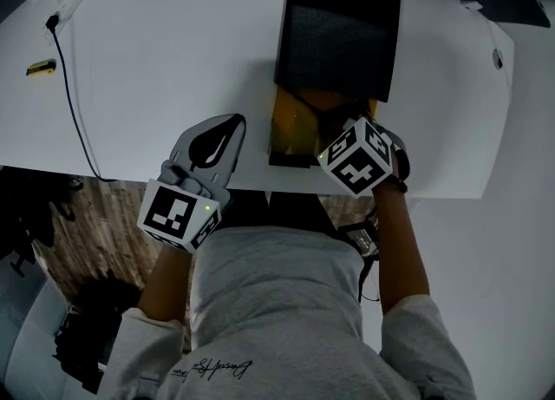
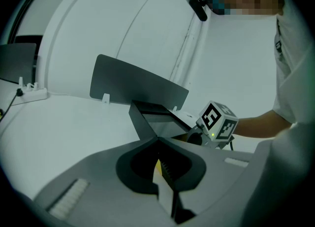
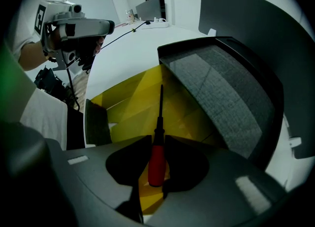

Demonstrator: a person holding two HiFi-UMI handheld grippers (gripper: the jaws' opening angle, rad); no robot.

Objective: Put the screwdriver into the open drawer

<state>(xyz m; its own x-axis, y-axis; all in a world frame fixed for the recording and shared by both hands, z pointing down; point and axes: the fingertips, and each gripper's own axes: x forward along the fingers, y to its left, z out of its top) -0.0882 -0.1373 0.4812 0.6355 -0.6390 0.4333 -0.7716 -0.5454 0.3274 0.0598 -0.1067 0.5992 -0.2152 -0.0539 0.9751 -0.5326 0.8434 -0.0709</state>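
Over the glossy yellow drawer (image 3: pixel 130 104), right tongs (image 3: pixel 157 139) pinch the red-handled screwdriver (image 3: pixel 157 158) — left tongs (image 2: pixel 158 142) closed, empty.

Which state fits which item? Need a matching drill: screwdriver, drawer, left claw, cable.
Items:
1. red-handled screwdriver
2. yellow plastic drawer
3. left claw
4. thin black cable

States:
A. lies on the white table
B. shut, nothing in it
C. clamped in the right claw
D. pulled open from the black cabinet

Pairs: 1-C, 2-D, 3-B, 4-A
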